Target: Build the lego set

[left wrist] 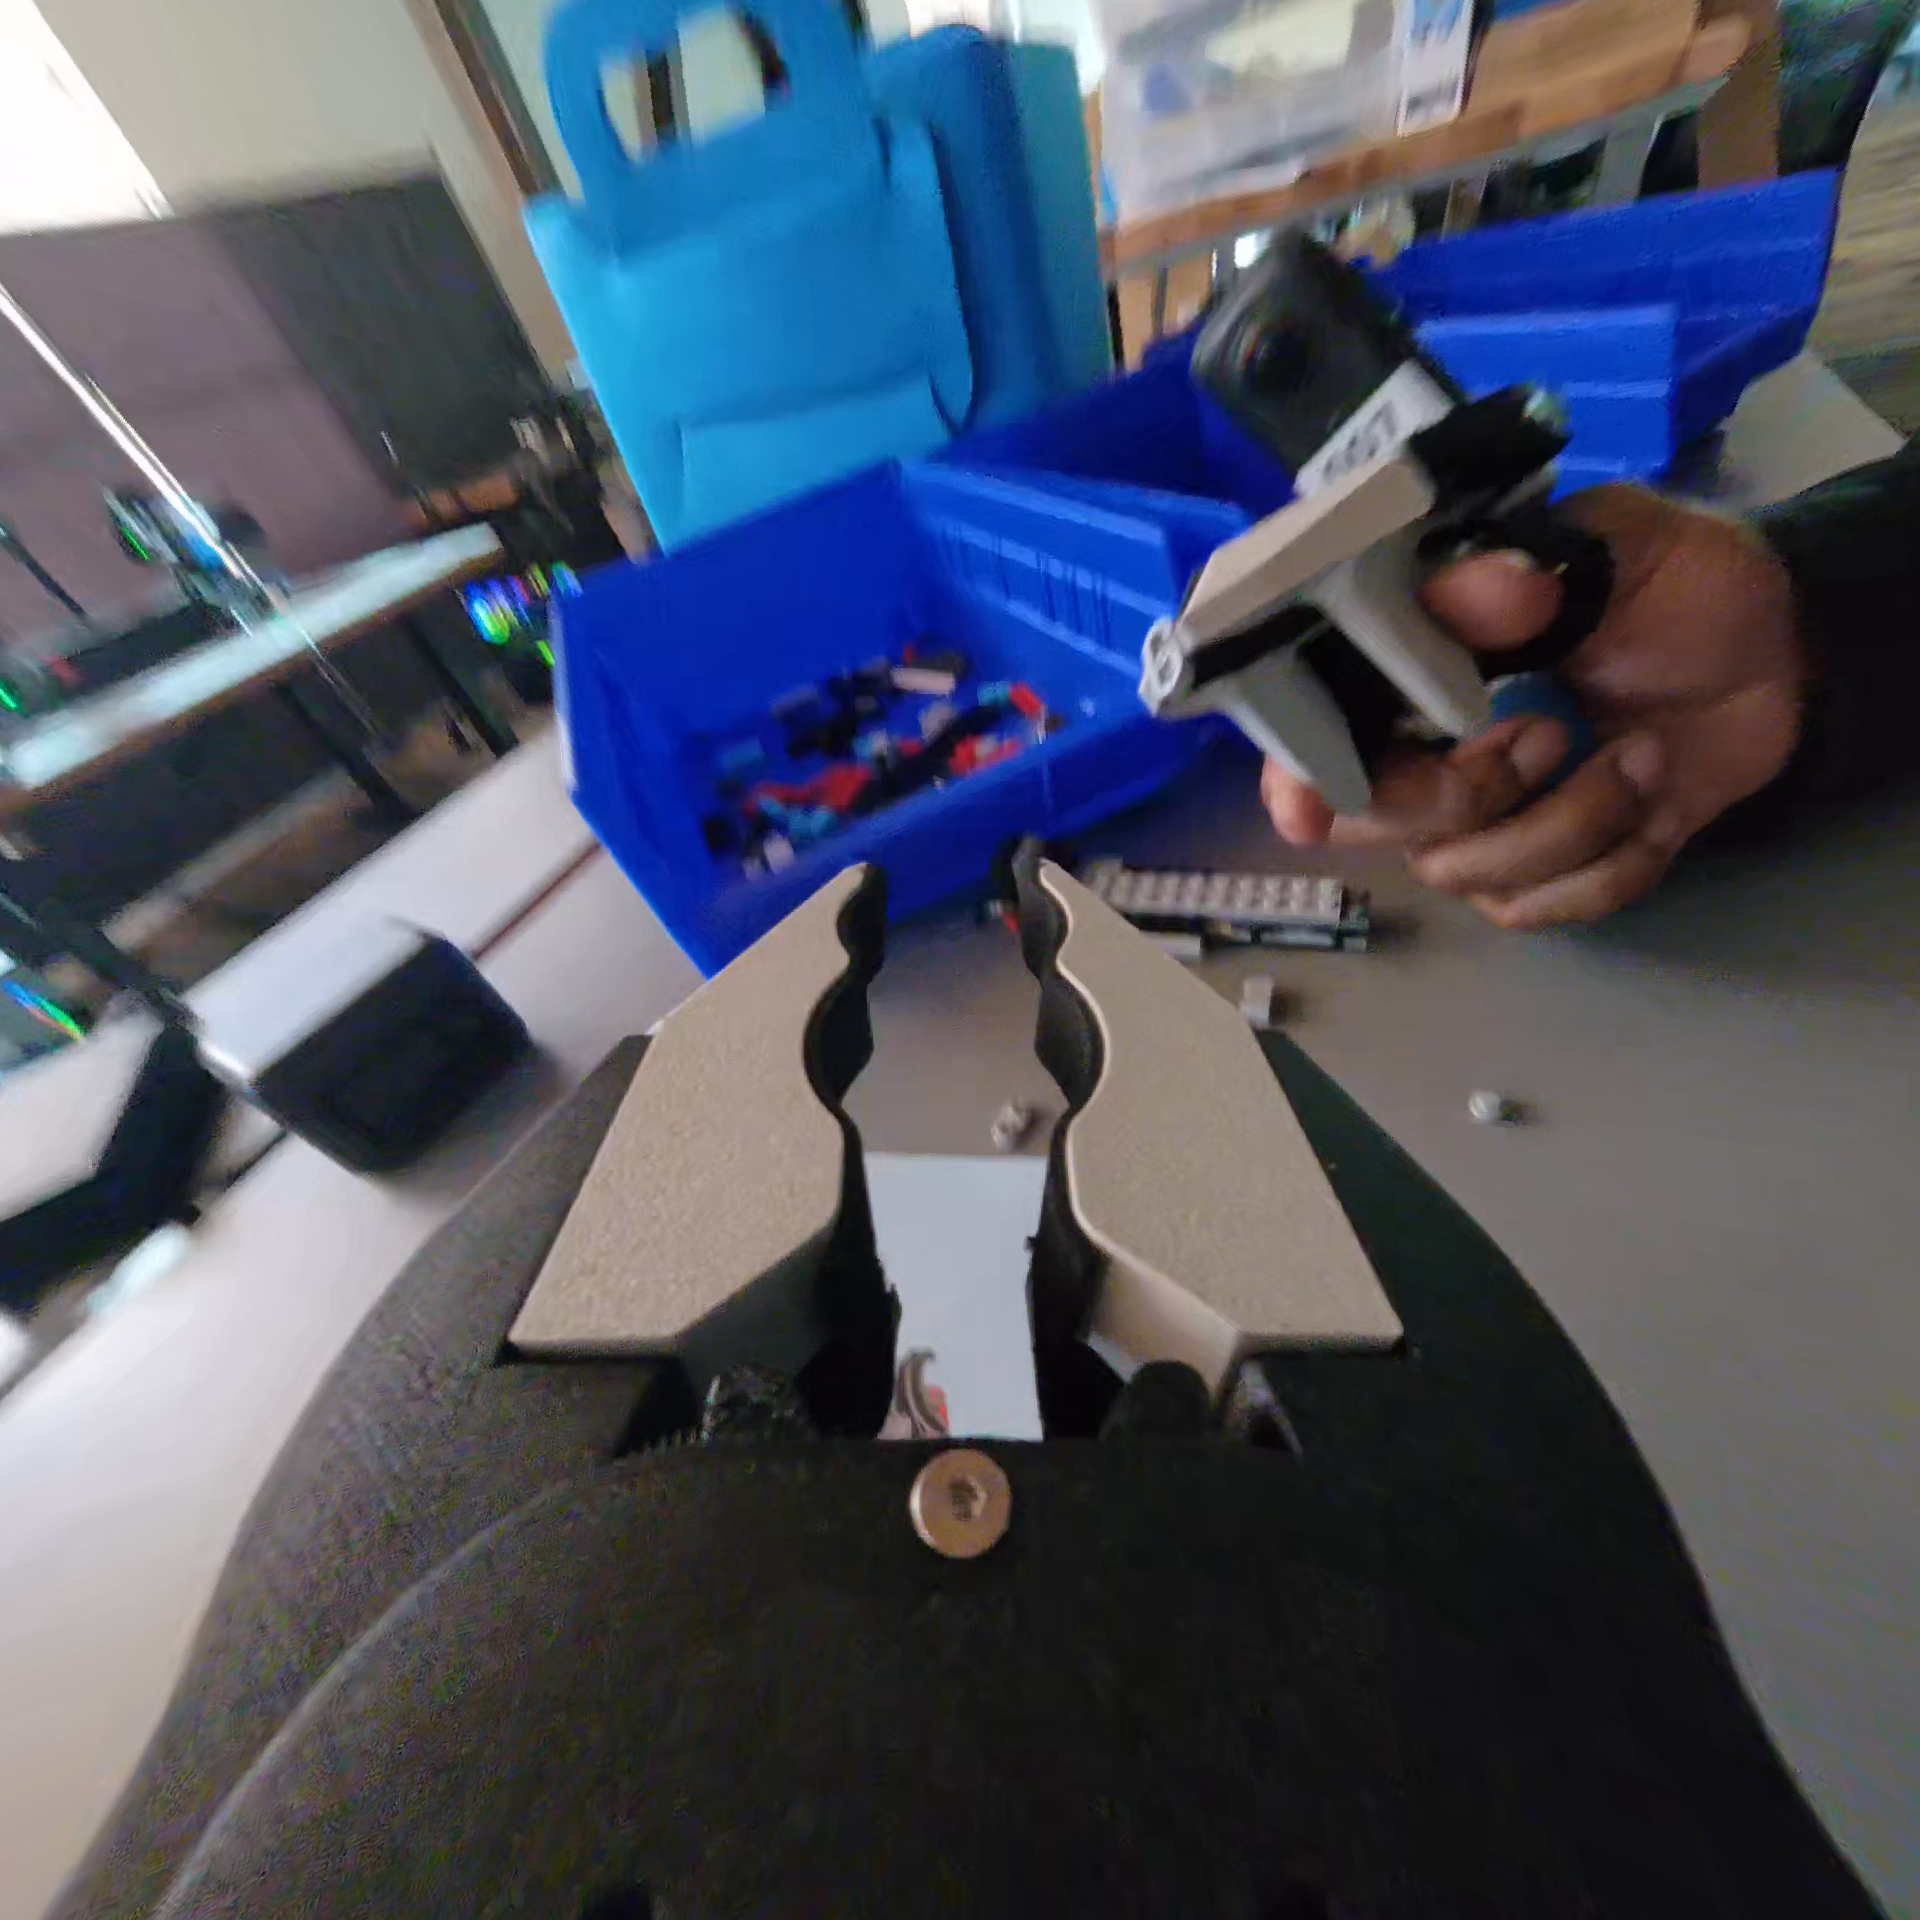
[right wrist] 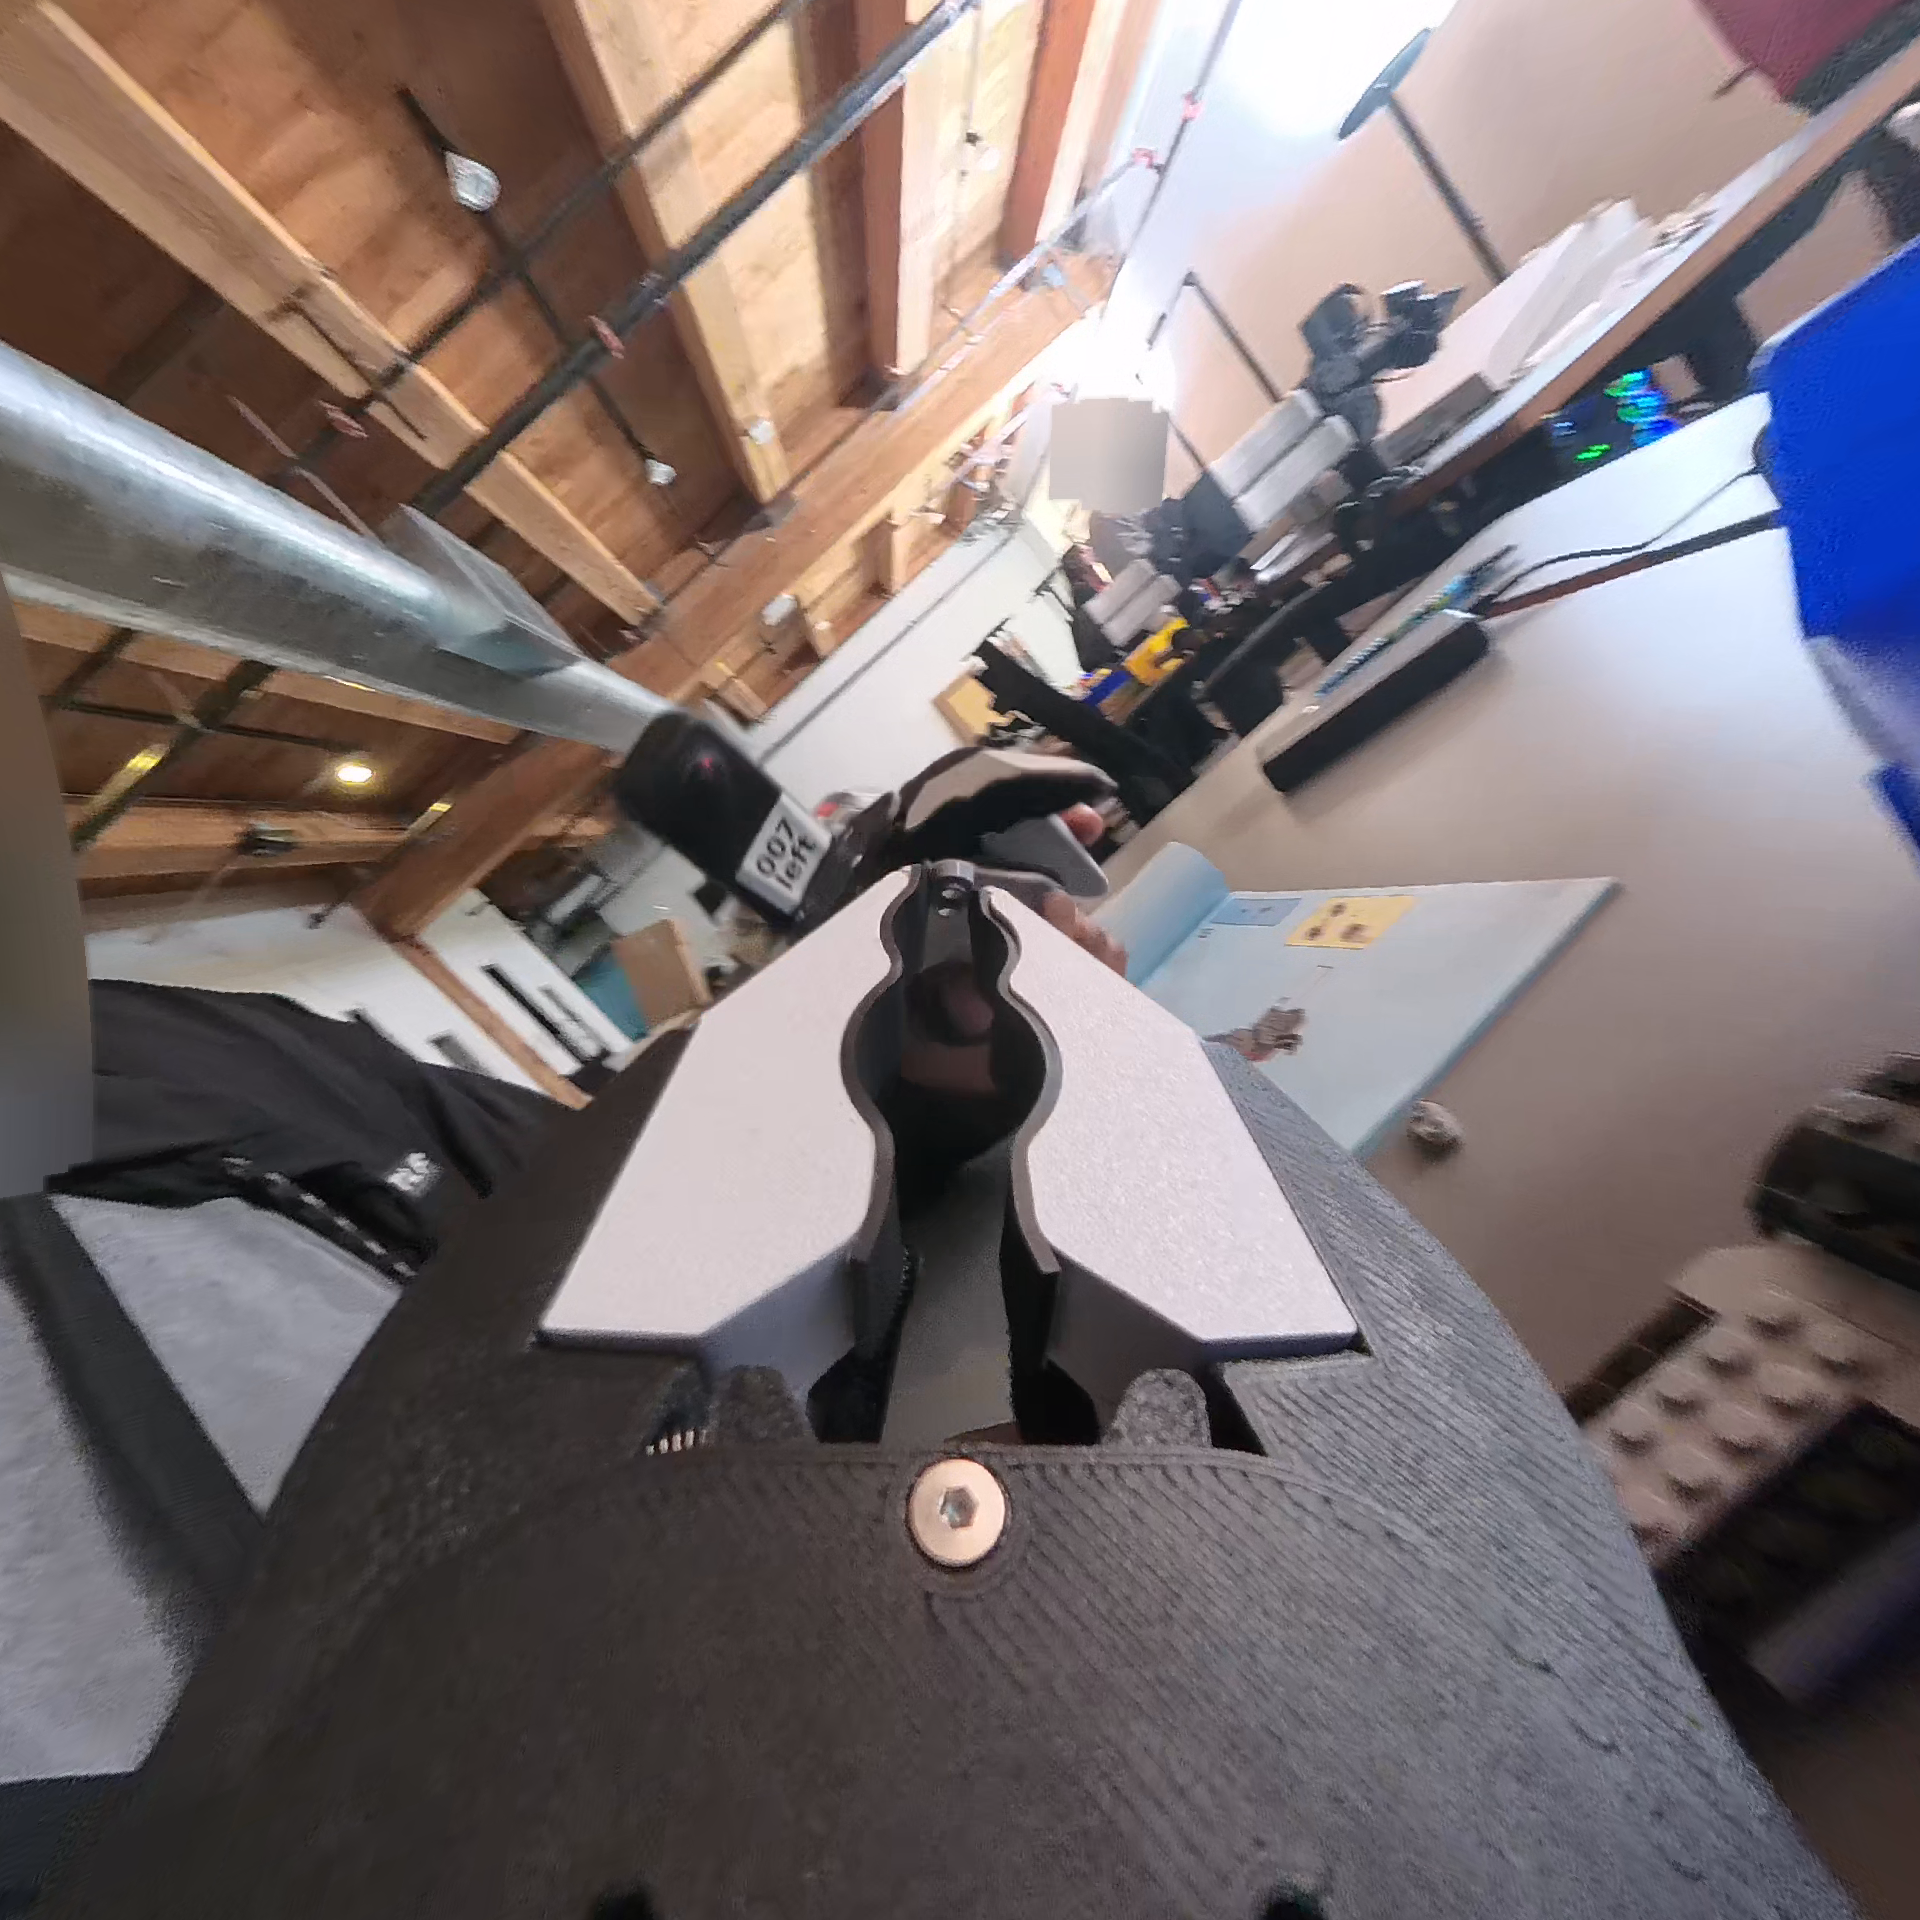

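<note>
The left gripper (left wrist: pixel 951 883), jaws apart and empty, hovers just short of the grey studded lego assembly (left wrist: pixel 1226 902); the right gripper (right wrist: pixel 951 883) is pinched onto a small dark lego piece (right wrist: pixel 948 914).

We see the partly built lego assembly (left wrist: pixel 1226 906), a long flat grey studded plate over dark layers, lying flat on the table just beside the blue bin's front. Mixed loose lego pieces (left wrist: pixel 873 743) lie heaped inside that bin. Small grey pieces (left wrist: pixel 1257 995) lie scattered nearby.
</note>
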